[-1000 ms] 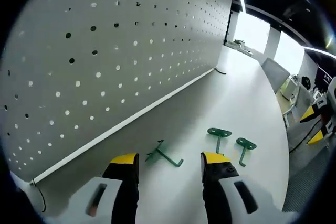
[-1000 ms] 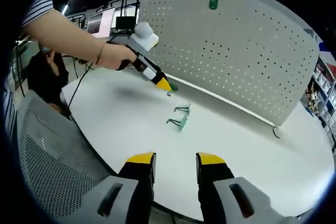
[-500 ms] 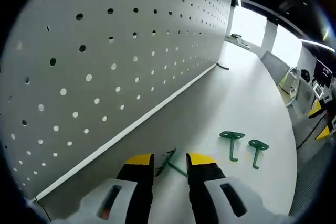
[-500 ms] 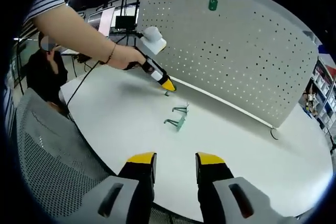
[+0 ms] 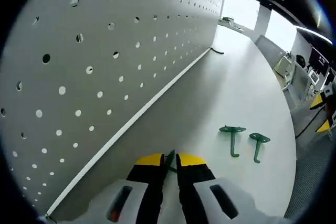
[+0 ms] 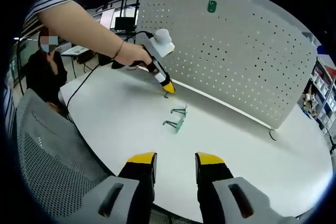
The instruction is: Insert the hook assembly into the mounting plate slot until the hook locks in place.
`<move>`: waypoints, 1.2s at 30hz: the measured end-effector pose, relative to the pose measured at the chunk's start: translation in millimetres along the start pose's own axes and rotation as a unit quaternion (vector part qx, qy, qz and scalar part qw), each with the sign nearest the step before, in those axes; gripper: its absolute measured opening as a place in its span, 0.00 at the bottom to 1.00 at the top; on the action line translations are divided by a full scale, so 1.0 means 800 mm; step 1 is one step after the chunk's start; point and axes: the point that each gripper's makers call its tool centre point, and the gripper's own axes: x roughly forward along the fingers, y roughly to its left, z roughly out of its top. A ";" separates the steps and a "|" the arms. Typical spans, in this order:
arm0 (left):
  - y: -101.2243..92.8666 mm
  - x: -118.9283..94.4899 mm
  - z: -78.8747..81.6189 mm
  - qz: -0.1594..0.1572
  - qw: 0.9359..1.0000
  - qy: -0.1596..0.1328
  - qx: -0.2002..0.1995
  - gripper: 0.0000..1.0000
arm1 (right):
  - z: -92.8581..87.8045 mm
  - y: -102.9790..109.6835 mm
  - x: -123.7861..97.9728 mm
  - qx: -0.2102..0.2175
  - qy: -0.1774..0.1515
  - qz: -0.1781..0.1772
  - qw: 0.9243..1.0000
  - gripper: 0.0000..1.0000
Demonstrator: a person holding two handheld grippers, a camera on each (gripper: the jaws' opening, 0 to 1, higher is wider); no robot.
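Left hand-held gripper (image 5: pixel 169 159): pinching a green hook (image 5: pixel 170 157) low on the bench (image 5: pixel 241 87), ready to lift toward the pegboard (image 5: pixel 105 51).
Right hand-held gripper (image 6: pixel 175 159): spread, empty, held back.
Spare hooks (image 5: pixel 244 140): lying nearby.

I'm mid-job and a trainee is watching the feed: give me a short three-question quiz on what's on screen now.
1. True or false: the left claw has its jaws closed on a green hook.
2. How many green hooks lie loose on the white table to the right of the left claw in the left gripper view? A) none B) two C) four
3. Fill in: a green piece already hangs near the top of the ______.

Key
1. True: the yellow tips pinch the hook at the table, close to the foot of the pegboard.
2. B: two hooks lie side by side.
3. pegboard. Meanwhile the right claw is open, well short of the hooks.
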 end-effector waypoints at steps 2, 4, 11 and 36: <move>0.001 0.001 -0.001 0.001 1.000 0.002 -0.001 0.07 | 0.000 0.000 0.000 -0.001 0.000 0.000 1.000 0.26; 0.002 0.002 -0.003 0.003 1.000 0.009 -0.007 0.06 | 0.000 0.000 0.000 -0.002 0.000 0.001 1.000 0.26; -0.003 0.002 -0.005 -0.004 1.000 0.021 0.003 0.05 | -0.002 0.002 0.001 -0.003 0.002 0.003 1.000 0.25; -0.035 -0.123 0.051 0.046 0.989 -0.098 -0.098 0.02 | 0.002 0.003 0.000 -0.005 -0.006 0.006 1.000 0.25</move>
